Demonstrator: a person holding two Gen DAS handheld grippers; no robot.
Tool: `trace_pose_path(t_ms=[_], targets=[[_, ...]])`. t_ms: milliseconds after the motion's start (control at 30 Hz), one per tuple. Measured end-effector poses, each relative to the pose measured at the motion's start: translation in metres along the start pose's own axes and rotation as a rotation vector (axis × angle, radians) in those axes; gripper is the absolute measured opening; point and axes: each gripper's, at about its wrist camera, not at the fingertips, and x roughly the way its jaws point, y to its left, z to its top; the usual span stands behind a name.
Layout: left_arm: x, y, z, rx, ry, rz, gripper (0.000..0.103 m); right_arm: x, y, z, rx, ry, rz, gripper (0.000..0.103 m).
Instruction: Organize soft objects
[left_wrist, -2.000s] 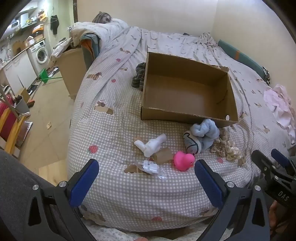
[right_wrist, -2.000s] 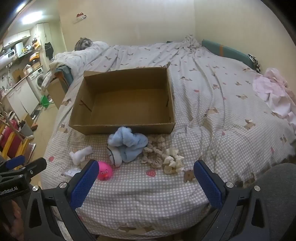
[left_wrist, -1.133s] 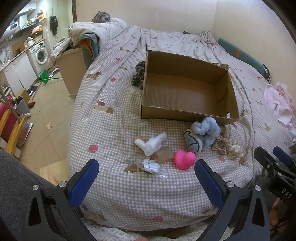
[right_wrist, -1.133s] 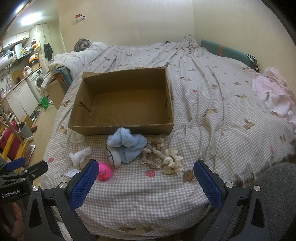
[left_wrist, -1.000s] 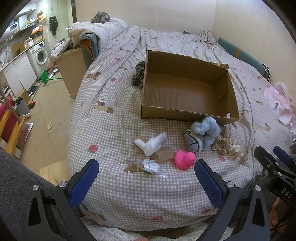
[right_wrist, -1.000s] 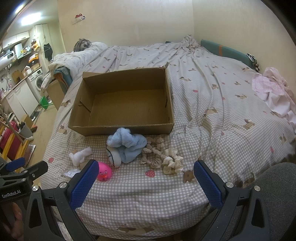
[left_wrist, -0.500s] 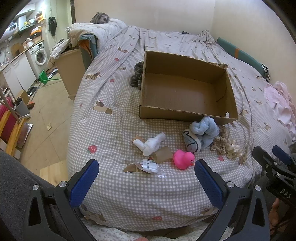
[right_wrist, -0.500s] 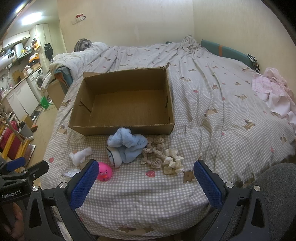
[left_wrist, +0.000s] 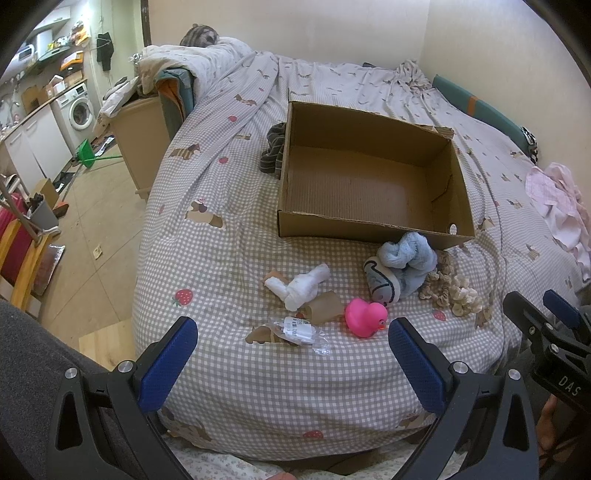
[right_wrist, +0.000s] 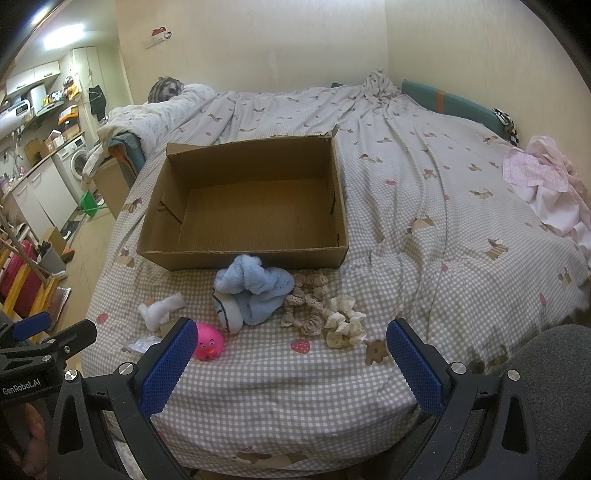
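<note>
Left wrist view: left gripper (left_wrist: 291, 352) low over the near edge of the bed (left_wrist: 221, 258), jaws spread wide, nothing between them; just beyond the gap, a clear plastic packet (left_wrist: 301, 328); past it, a white rolled cloth (left_wrist: 299, 286) beside a scrap of brown card (left_wrist: 325, 304); close inside the right jaw, a pink rubber duck (left_wrist: 364, 312), apart from the blue pad; farther ahead and right, a light blue plush bundle (left_wrist: 400, 264) touching the front wall of an open cardboard box (left_wrist: 365, 229) — box interior bare; right of the plush, beige scrunchies (left_wrist: 448, 286) in a loose heap.

Right wrist view: right gripper (right_wrist: 291, 354) likewise gaping wide, holding nothing; pink rubber duck (right_wrist: 208, 343) tight against the left jaw's pad, contact not certain; light blue plush bundle (right_wrist: 255, 291) straight ahead of the gap, leaning on the cardboard box (right_wrist: 243, 258); beige scrunchies (right_wrist: 321, 314) ahead, toward the right jaw — well short of it; white rolled cloth (right_wrist: 160, 308) ahead and left, outside the left jaw; pink garment (right_wrist: 546, 184) far off to the right on the bed (right_wrist: 443, 221).
</note>
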Motion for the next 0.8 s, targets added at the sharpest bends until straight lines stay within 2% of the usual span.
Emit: trace_pose_path(t_ms=[300,400,600,800], targets=[[0.0000,-0.0005,-0.0003,0.000,-0.008,0.000,0.103,0.0005,-0.0003,0.0004,-0.001,0.001,0.002,0.103],[-0.0001,-0.0018,-0.0019,0.009,0.016,0.009,0.103,0.0001,0.0001,0.0009,-0.002,0.001,0.001,0.103],[0.0005,-0.0055,-0.0041,0.019,0.015,0.004,0.103,-0.0003,0.0014,0.0014,-0.006,0.002,0.009,0.103],[0.0028,-0.0046,0.0004,0.043,0.052,0.036,0.103,0.0000,0.0030,0.0068,-0.009,0.017,0.034,0.103]])
